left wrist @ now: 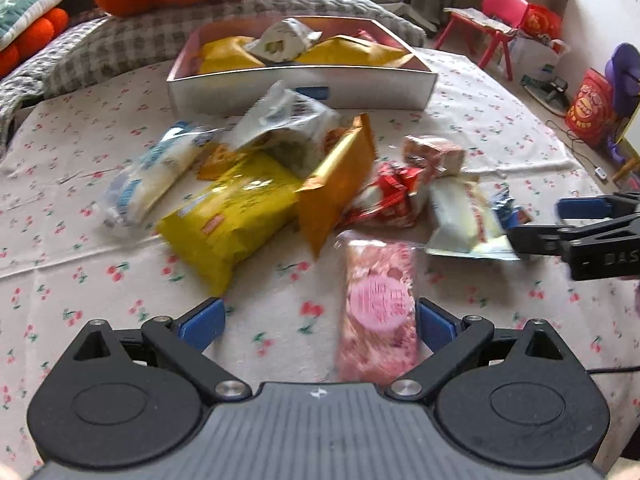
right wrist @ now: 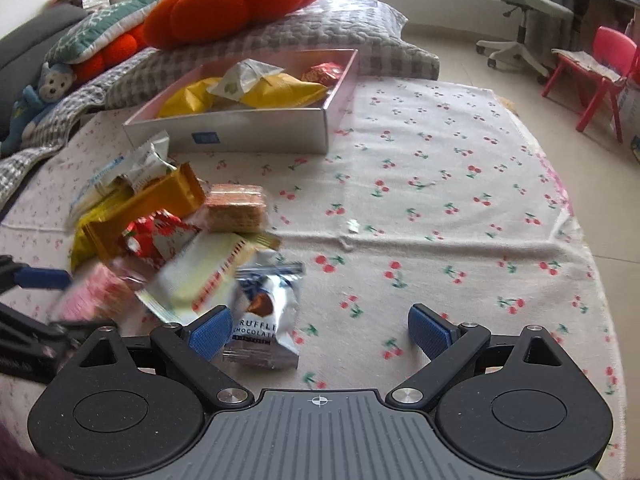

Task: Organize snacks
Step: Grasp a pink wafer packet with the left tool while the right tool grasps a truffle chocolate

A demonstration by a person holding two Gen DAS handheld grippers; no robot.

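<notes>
My left gripper is open low over the cherry-print cloth. A pink snack packet lies between its fingers, close against the right pad. Ahead is a loose pile: a yellow packet, a golden-orange packet, a white packet, a red packet and a cream packet. My right gripper is open too, with nothing between its fingers. A silver truffle chocolate packet rests just at its left pad. The white box at the back holds yellow packets, a white one and a red one.
A wafer pack sits on the pile's far side. Grey checked bedding and an orange cushion lie behind the box. Bare cloth spreads right of the pile. A red child's chair and an office chair stand on the floor.
</notes>
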